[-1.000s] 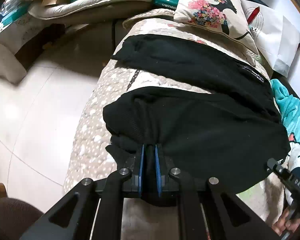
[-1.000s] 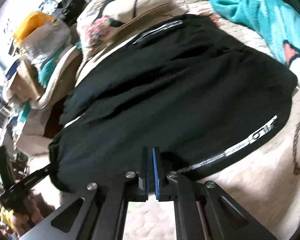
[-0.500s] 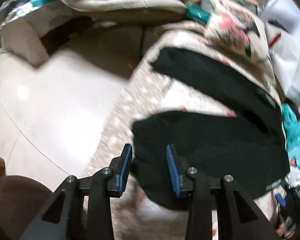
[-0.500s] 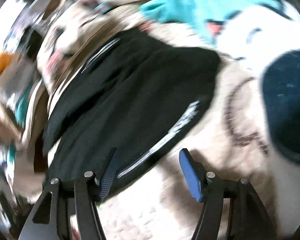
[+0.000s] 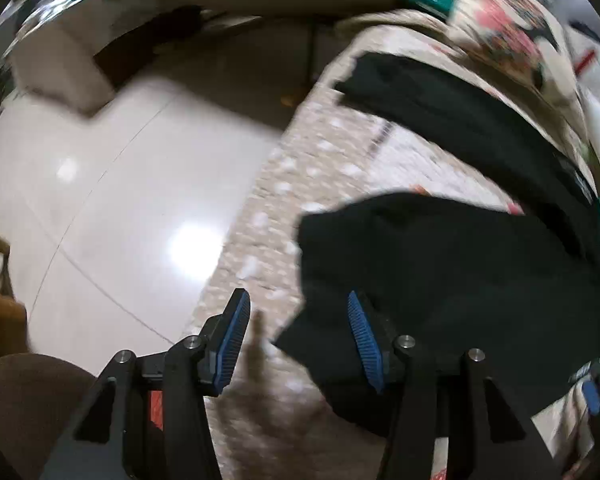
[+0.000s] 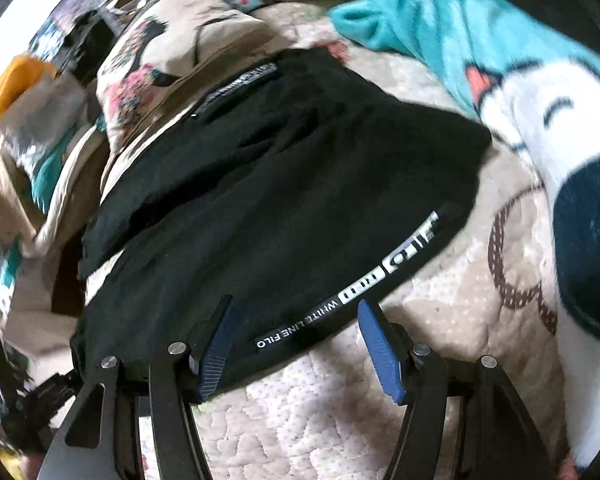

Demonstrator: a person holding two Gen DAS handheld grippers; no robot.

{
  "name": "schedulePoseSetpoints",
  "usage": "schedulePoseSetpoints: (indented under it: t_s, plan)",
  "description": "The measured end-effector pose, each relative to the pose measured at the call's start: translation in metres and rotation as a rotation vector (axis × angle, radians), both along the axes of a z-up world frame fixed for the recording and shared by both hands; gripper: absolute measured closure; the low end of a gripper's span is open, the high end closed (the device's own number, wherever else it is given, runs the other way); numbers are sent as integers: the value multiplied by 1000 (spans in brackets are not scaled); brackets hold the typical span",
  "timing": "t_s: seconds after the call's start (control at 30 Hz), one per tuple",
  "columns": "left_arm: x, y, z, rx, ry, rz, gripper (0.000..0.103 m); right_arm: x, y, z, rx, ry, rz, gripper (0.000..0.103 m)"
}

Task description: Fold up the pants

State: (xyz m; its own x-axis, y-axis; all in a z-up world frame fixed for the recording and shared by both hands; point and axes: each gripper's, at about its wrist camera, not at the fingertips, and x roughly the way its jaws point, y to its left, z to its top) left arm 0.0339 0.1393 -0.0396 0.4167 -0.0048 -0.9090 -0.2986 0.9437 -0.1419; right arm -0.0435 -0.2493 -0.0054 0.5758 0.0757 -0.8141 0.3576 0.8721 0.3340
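Black pants [image 5: 452,264] lie folded over on a beige quilted bed [image 5: 324,152]. In the right wrist view the pants [image 6: 284,200] show a white lettered stripe along the near edge. My left gripper [image 5: 300,340] is open and empty, just off the pants' near left corner, above the bed's edge. My right gripper [image 6: 296,340] is open and empty, with its jaws on either side of the pants' near striped edge, holding nothing.
A floral pillow [image 6: 168,68] lies beyond the pants. A teal and white cartoon blanket [image 6: 540,92] lies to the right. A shiny tiled floor [image 5: 112,200] drops off to the left of the bed. Cluttered bags and cushions [image 6: 32,112] stand at far left.
Both grippers were shut on the pants' near edge one second ago. Both have opened, let the fabric go and drawn back a little. The pants now lie flat.
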Motion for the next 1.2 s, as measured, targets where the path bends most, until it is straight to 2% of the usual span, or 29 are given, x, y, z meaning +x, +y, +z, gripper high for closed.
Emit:
schedulePoseSetpoints:
  t_s: [0.07,0.13,0.2,0.27,0.37,0.47,0.5,0.53,0.57,0.6,0.63,0.67,0.7,0.73,0.77,0.8,0.83,0.93,0.97,1.0,1.03,1.07,1.1,1.13,1.2]
  plan:
    - [1,21,4,25,-11,86,53,0,5,6,-54,-19,20,35]
    - [0,51,4,-7,-6,218,53,0,9,10,-82,-31,32,35]
    - [-2,65,3,-51,-7,276,53,0,13,13,-106,-41,51,35]
    - [-4,64,6,-73,-29,252,53,-1,18,18,-125,-61,66,35]
    - [1,46,14,-83,-73,137,53,-4,25,29,-172,-109,86,35]
    - [15,26,7,-118,-38,25,53,-4,33,31,-196,-119,117,35]
    - [26,11,-4,-44,36,-52,54,-2,35,30,-193,-114,127,35]
    - [31,1,-8,24,72,-87,55,-1,37,28,-192,-108,134,35]
    - [35,-4,-7,107,61,-108,58,-1,39,27,-192,-101,145,35]
    - [40,-7,-4,236,67,-98,76,-1,39,27,-196,-101,149,35]
    - [48,-4,-5,381,103,-73,85,-1,39,29,-200,-105,149,35]
    - [53,2,-8,429,119,-53,88,-2,38,30,-206,-112,147,35]
    - [57,19,-12,439,155,-2,88,-2,38,32,-212,-119,143,35]
    - [58,41,-15,365,198,79,89,-2,36,34,-216,-122,137,35]
    - [57,53,-14,280,202,121,89,-2,34,35,-213,-124,129,35]
    - [54,67,-6,149,167,152,89,-2,33,37,-210,-126,122,35]
    - [54,70,0,126,142,151,89,-2,33,40,-211,-127,117,35]
    - [59,60,33,151,20,76,82,1,30,71,-217,-183,106,35]
    - [61,56,39,137,-1,55,74,2,30,83,-224,-209,105,32]
    - [68,49,49,104,-36,9,66,3,28,97,-233,-242,102,27]
    - [70,47,55,91,-52,-20,64,6,26,110,-236,-272,103,10]
    - [78,39,62,78,-74,-66,62,11,21,124,-228,-310,115,0]
    - [85,30,67,77,-93,-107,62,19,17,131,-208,-331,134,0]
    - [91,21,71,80,-106,-143,61,32,11,135,-168,-321,165,0]
    - [109,11,75,55,-135,-224,61,64,2,132,-86,-210,229,0]
